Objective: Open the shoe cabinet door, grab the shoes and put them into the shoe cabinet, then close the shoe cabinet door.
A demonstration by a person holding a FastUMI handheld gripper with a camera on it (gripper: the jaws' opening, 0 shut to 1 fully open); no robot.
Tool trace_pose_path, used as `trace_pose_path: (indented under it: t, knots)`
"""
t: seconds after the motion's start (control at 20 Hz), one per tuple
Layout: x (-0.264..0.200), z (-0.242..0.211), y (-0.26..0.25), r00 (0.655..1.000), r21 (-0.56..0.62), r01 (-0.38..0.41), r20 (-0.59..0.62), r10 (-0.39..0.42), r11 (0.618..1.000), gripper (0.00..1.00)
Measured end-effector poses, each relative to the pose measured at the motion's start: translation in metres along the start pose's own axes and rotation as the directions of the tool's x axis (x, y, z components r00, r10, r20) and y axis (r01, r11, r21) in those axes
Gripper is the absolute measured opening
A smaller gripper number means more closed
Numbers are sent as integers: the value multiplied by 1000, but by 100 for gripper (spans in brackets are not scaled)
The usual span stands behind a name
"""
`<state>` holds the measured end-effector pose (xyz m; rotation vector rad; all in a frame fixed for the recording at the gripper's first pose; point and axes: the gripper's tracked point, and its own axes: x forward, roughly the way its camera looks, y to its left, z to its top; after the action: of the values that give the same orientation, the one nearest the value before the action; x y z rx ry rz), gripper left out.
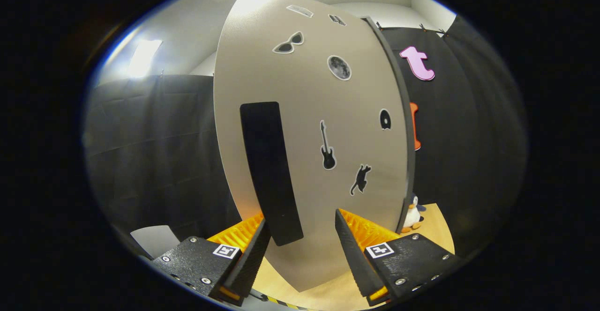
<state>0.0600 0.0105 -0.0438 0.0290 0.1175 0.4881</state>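
Nearest to the camera are the two fingers of the gripper [302, 236], and they stand apart with a clear gap between them, so the tongs are released and hold nothing. Just ahead of the fingers, and rising high above them, is the shoe cabinet door [309, 128], a pale flat panel that looks a little tilted in this view. On the door there is a long dark handle [270, 170], a vertical strip whose lower end comes down between the fingers, closer to the left finger; I cannot tell if that finger touches it or is only just beside it. Several small stickers [328, 147] are spread on the panel, among them a guitar, a cat, sunglasses and a moon. Along the right side of the door a dark edge of the cabinet [405, 128] is visible, and at its foot a small penguin toy [413, 213] stands on the wooden floor [436, 231]. To the left, low and near the left finger, lies a pale grey flat thing [152, 238] that I cannot identify. From this I judge that the task is at one of its two door steps: either the opening is about to begin or the closing is in hand. Which of them it is, the view does not tell, because the inside of the cabinet is hidden behind the door. If it is the opening, almost everything is left to do.
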Motion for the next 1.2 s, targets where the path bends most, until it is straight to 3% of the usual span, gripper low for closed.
trace_pose_path:
  t: [0.25,0.7,1.2]
  knots:
    - [55,3,24,1000,-34,-18,4,18,999,88]
    - [111,7,47,996,-9,66,54,-65,998,93]
    - [144,9,42,956,-17,275,114,-272,961,95]
